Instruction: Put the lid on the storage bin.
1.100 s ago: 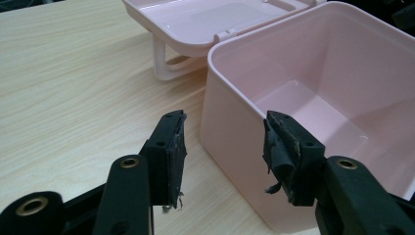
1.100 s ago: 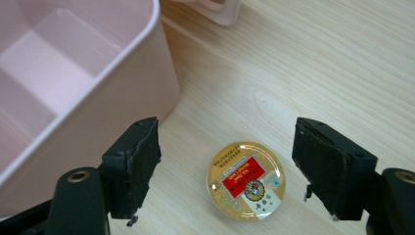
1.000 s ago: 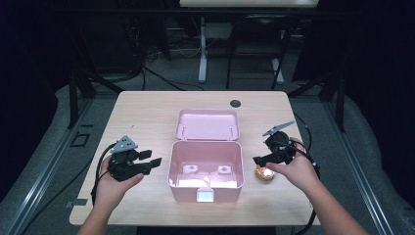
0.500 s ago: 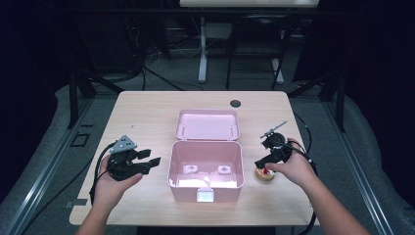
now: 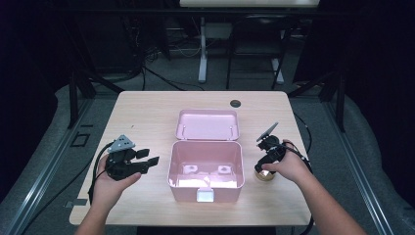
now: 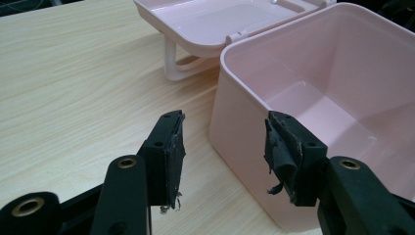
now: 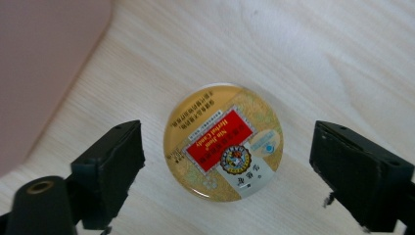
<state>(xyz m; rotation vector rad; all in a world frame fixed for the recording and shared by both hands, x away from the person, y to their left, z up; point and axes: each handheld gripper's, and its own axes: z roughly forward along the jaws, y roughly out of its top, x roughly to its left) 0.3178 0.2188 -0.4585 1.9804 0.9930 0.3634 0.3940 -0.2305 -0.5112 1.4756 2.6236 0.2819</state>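
An open pink box [image 5: 172, 169] stands mid-table, its lid [image 5: 208, 125] lying flat behind it; the box looks empty. A round gold tin [image 7: 223, 142] with a red label lies flat on the wood right of the box [image 7: 44, 63]. My right gripper [image 7: 230, 156] points down over the tin [image 5: 266, 176]. Its jaws have just been opening and now stand wide on either side of the tin, clear of its rim. My left gripper [image 5: 149, 160] rests left of the box, open with nothing between its pads [image 6: 222, 147], aimed at the box's near wall [image 6: 244, 147].
A small dark round disc [image 5: 235, 103] is set in the table's far edge behind the lid. Bare wood [image 5: 142, 117] stretches left of the box. Cables trail from both grippers off the table's sides. The floor around is dark.
My right gripper has sunk toward the tabletop and tipped to point down over the tin, its jaws a little wider. The left gripper, box and tin have stayed put.
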